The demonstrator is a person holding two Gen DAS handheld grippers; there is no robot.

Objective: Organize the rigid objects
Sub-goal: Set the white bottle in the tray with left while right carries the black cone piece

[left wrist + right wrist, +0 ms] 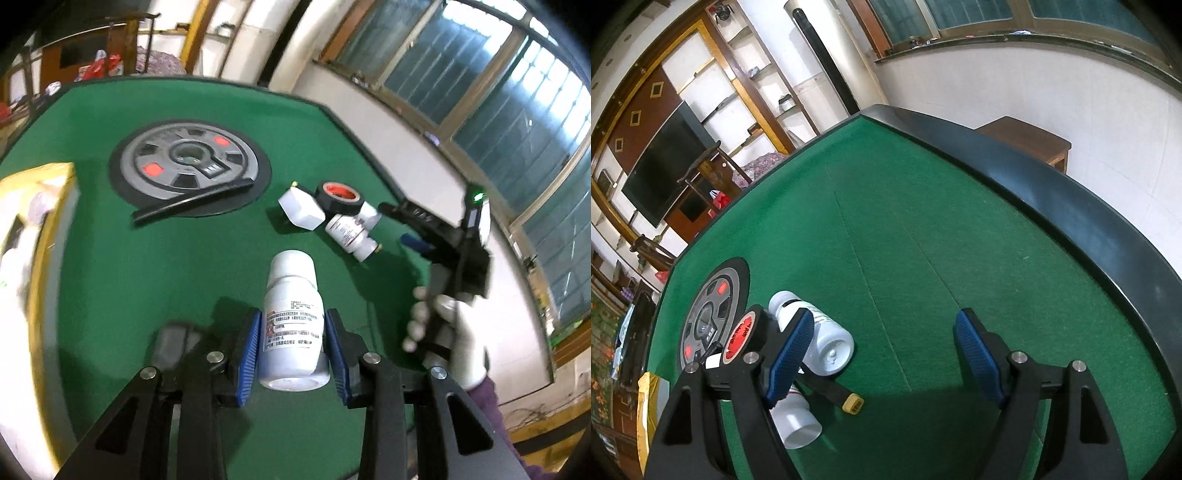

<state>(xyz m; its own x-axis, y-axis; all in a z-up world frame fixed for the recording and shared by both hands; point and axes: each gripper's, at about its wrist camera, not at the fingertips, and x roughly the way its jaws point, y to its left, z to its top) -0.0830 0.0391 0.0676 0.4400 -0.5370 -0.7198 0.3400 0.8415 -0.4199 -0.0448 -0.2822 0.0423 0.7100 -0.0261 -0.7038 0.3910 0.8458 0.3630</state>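
My left gripper point(291, 350) is shut on a white pill bottle point(291, 321), held between its blue pads above the green table point(110, 277). Farther on lie a second white bottle point(349, 234), a white angular container point(301, 208) and a black tape roll with a red core point(338, 195), close together. My right gripper point(886, 350) is open and empty over the table; it shows at the right of the left wrist view point(410, 229). In the right wrist view, a white bottle point(820, 332), the tape roll point(750, 336) and another bottle point(796, 421) lie beside its left finger.
A grey round disc with red marks point(188, 162) sits in the table's middle, a black strip point(192, 201) across its near edge. A yellow-edged box point(33, 229) stands at the left. A black stick with a yellow tip point(842, 397) lies on the felt. The raised black rim point(1071, 221) bounds the table.
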